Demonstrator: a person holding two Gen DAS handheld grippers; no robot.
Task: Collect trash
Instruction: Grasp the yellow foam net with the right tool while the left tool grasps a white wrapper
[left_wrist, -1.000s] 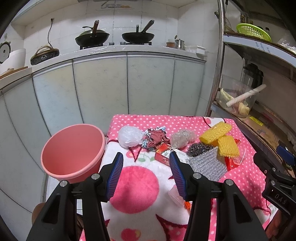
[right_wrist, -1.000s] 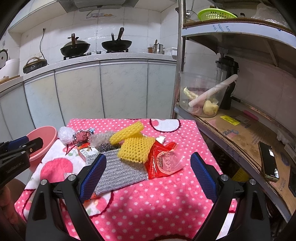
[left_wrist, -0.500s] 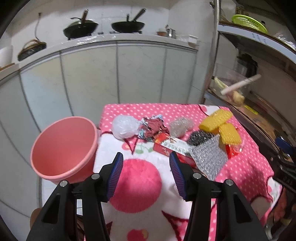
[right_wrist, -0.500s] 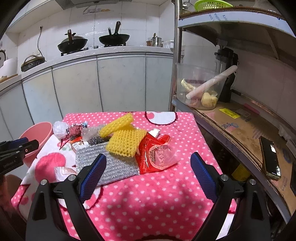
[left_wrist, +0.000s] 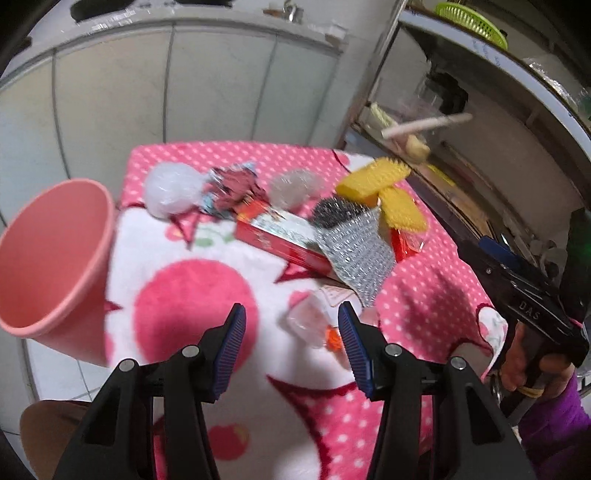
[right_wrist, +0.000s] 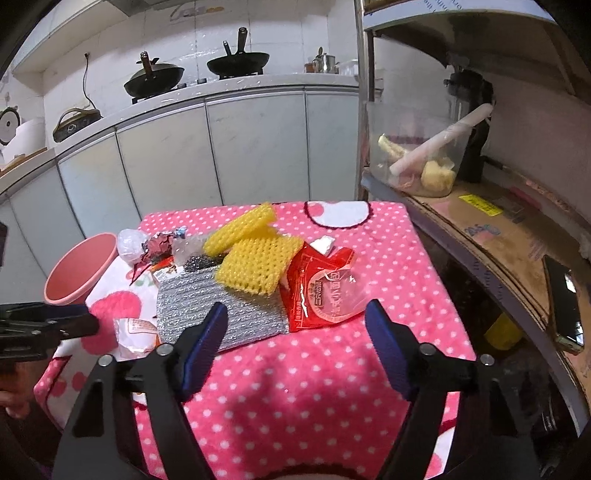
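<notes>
Left gripper (left_wrist: 291, 325) hangs with fingers spread, empty, angled down at the crumpled clear wrapper (left_wrist: 308, 325) on the table (left_wrist: 192, 295) edge nearest you. Drop straight onto it and pinch the bulk, not the blanket pile beneath. Pink bin (left_wrist: 51, 254) stands just beside the table on the left; carry there.

Right gripper (right_wrist: 295, 328): fingers have just been narrowing, nothing between them, aimed at the red snack packet (right_wrist: 325, 291) lying against the yellow foam net (right_wrist: 258, 267). Take the packet's free edge, clear of the silver bubble mailer (right_wrist: 218, 314).
</notes>
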